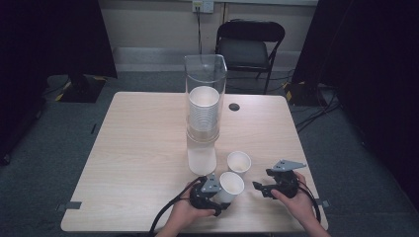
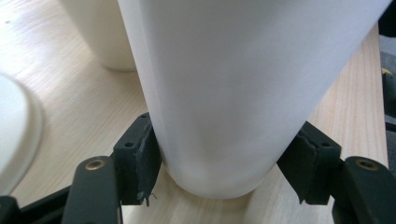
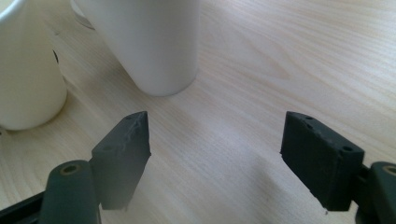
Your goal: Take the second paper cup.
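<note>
Recording lab or studio: black curtains (image 1: 54, 34), taped floor cables (image 1: 316, 111), grey carpet, folding chair (image 1: 249, 47), bare wooden table (image 1: 143, 143)

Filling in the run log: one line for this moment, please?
left gripper: shut on paper cup | right gripper: open, empty | second cup: upright on table

Even overhead light brightens the pale wooden table (image 1: 143, 148) in the high view, while black curtains (image 1: 54, 34) at both sides fall into near-total darkness. The picture is soft and slightly grainy. In the left gripper view a white paper cup (image 2: 233, 93) is very close, smooth and slightly blurred, casting a soft shadow beneath. In the right gripper view the wood grain is sharp, with faint shadows beside the jaws.
</note>
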Motion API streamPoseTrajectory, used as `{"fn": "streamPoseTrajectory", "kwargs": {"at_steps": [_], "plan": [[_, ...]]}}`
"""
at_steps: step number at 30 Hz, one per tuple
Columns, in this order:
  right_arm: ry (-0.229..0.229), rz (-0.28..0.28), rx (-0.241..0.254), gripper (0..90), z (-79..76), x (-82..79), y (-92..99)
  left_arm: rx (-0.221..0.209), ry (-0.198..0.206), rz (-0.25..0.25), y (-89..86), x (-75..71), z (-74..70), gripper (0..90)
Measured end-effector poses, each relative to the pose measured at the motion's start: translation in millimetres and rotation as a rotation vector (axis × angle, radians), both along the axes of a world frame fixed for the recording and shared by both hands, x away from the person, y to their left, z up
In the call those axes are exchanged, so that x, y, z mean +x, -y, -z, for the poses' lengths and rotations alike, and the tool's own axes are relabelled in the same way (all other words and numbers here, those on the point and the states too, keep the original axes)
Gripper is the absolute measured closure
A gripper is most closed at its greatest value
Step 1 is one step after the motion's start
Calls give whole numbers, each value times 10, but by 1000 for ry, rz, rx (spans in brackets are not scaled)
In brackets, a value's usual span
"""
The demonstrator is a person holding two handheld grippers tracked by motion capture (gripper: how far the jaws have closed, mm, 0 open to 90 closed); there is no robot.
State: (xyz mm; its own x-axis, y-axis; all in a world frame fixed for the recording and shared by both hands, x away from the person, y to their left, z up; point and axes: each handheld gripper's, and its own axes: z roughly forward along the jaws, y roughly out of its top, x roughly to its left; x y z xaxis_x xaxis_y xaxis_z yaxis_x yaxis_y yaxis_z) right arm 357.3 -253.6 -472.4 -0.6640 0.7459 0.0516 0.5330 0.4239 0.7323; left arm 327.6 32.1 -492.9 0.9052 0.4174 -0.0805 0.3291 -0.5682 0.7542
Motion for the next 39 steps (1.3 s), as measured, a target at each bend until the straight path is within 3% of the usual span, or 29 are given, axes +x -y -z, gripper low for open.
{"fn": "streamPoseTrajectory", "kwargs": {"at_steps": [5,20,23,24,30,34,36,37,39], "plan": [[-1,-24,5,238,-7,-21,-69,6,0,22,96,-20,18,349],[1,-45,29,236,-27,-36,-121,2,3,26,115,-32,39,339],[5,-42,17,236,-16,-24,-114,14,5,29,110,-31,34,313],[0,-39,18,236,-12,-22,-110,37,4,38,95,-19,21,292],[-7,-24,16,237,10,-3,-61,27,1,15,58,-18,34,243],[-8,-20,11,234,20,18,-39,52,6,24,6,-5,20,225],[-11,-16,8,231,25,23,-36,43,-3,14,-5,-11,21,209],[-14,-15,-8,225,43,36,-29,65,1,17,-56,3,15,208],[-16,-13,-14,222,49,40,-25,42,0,4,-68,2,24,197]]}}
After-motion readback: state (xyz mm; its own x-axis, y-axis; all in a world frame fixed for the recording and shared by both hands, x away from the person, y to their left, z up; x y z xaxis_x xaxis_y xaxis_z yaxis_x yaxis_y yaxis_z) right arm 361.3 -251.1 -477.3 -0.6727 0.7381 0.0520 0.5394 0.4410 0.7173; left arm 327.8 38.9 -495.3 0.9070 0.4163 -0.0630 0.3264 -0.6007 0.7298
